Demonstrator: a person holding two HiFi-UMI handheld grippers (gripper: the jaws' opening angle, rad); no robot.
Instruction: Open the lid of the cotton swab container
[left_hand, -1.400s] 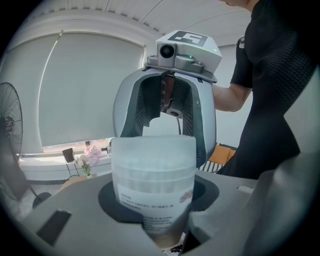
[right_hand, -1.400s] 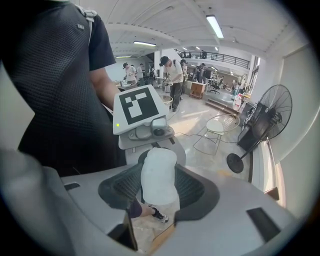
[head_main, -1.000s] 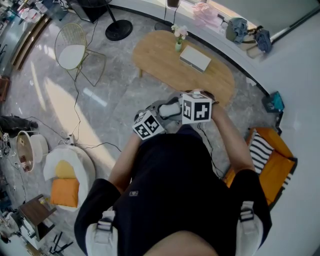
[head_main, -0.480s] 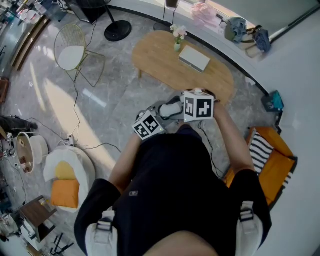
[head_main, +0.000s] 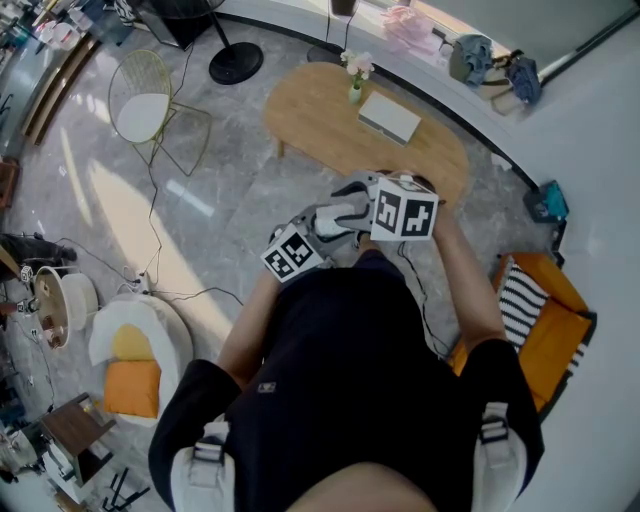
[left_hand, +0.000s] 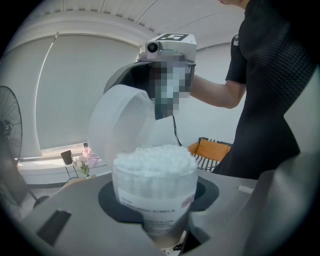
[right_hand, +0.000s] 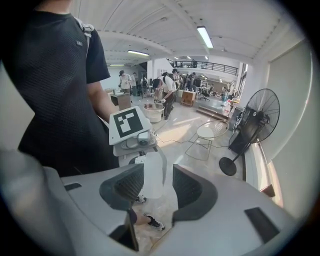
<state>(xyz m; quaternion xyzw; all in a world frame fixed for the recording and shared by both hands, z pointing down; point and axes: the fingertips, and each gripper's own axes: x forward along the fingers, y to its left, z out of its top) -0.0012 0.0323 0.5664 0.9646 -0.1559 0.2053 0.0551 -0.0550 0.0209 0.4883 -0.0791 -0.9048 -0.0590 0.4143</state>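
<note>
A pale marble floor (head_main: 215, 190) carries everything. On it stands an oval wooden table (head_main: 320, 125), which bears a small vase of flowers (head_main: 357, 88) and a flat white box (head_main: 389, 117), possibly a book, just beside it. Well apart to the left stand a wire chair (head_main: 146, 100) and a black round fan base (head_main: 236, 61). Thin cables (head_main: 152, 225) trail toward a round white cushion (head_main: 160, 318) with an orange pad (head_main: 131, 387) on it.
</note>
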